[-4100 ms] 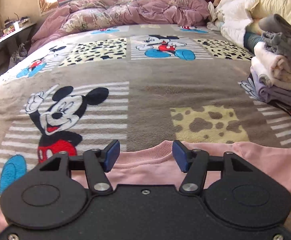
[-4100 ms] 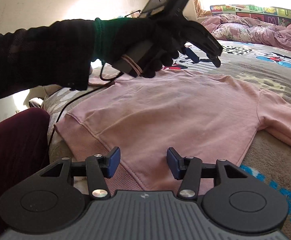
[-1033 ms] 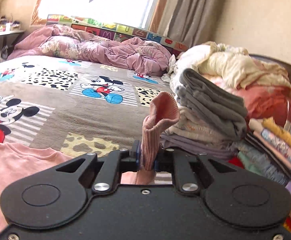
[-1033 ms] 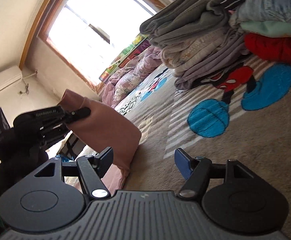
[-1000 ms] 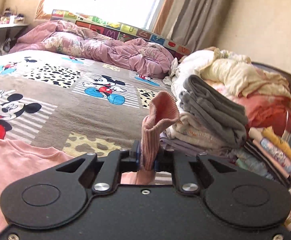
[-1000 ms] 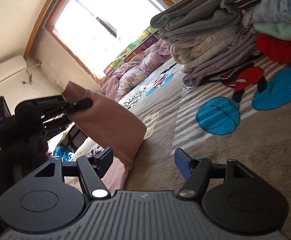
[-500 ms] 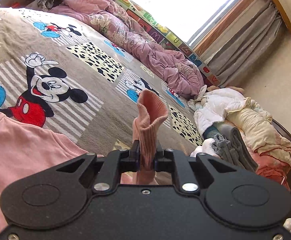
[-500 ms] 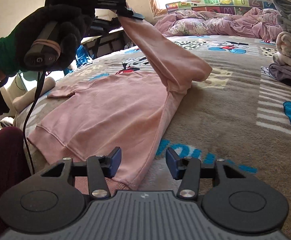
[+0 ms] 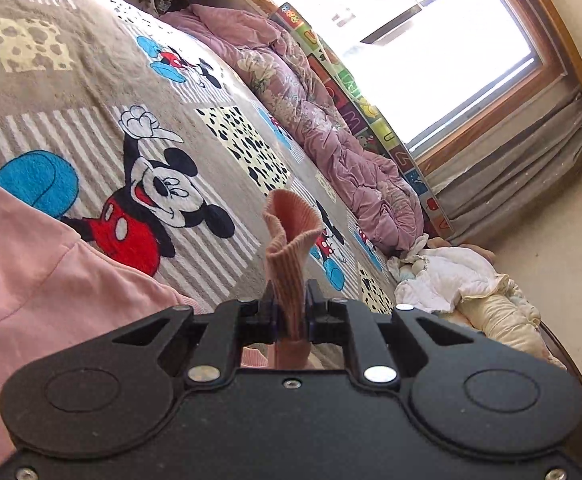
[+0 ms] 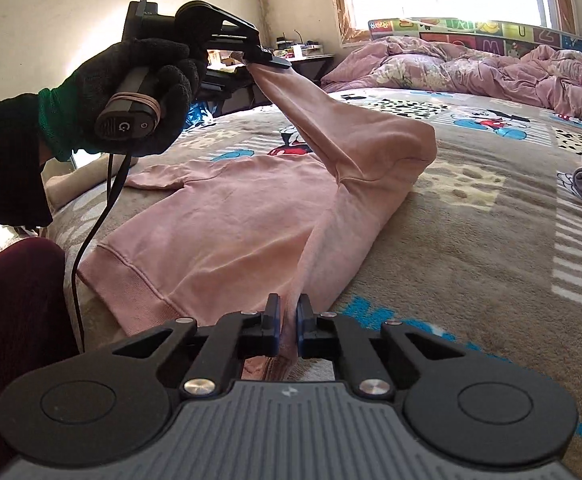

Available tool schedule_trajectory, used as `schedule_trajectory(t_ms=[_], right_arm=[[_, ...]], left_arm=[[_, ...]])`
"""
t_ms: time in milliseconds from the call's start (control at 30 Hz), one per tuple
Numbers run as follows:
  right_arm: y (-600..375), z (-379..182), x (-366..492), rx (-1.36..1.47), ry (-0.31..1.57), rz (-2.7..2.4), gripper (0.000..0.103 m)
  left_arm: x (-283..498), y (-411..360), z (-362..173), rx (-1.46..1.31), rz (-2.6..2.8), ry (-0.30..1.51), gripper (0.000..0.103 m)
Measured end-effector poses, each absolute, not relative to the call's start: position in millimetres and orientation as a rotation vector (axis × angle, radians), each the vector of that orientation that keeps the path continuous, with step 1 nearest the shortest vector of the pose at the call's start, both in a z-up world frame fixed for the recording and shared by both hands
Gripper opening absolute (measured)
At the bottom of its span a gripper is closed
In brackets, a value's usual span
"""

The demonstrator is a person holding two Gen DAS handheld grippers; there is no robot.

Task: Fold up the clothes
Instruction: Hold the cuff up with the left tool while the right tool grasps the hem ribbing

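Gripping: L gripper (image 9: 291, 312) jaws narrow, clamped on sleeve cuff (image 9: 291, 232); R gripper (image 10: 287, 326) jaws narrow, pinching hem corner of pink sweatshirt (image 10: 219, 224).
Sweatshirt pos: body flat on bed blanket (image 10: 471, 240) near its front edge; right side raised.
Sleeve axis: runs from L gripper (image 10: 267, 58), held high, down-right to shoulder fold.
Key relation: body lies left of R jaws, below L jaws; L nearer the centre line.
Next (judged): carry cuff and hem leftwards over body.
Risk: sleeve bunching at shoulder.

Sunlit window (image 9: 431, 52) above a bed (image 10: 491, 220) with cartoon blanket.
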State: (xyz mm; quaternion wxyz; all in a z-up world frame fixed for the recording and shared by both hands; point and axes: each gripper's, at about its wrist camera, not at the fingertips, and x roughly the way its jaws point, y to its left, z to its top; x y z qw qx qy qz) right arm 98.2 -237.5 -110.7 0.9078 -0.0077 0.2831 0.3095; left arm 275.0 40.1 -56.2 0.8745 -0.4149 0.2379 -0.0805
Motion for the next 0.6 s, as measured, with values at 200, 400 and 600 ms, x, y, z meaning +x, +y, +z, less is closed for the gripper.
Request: schedule_trajectory(t_ms=[200,400,600], right_arm=[[-214,-108,99,-0.066,0.571,0.673,0.01],[-195,-108,105,-0.09,0.571,0.699,0.01],[-193,-110,108,-0.052,0.568,0.736,0.013]], left_arm=[[277,70,-87,-0.905,-0.095,0.534,0.01],[281,87,-102,-0.955,-0.094,0.541,0.01],[286,93,-102,-0.941,-0.121,0.535,0.01]])
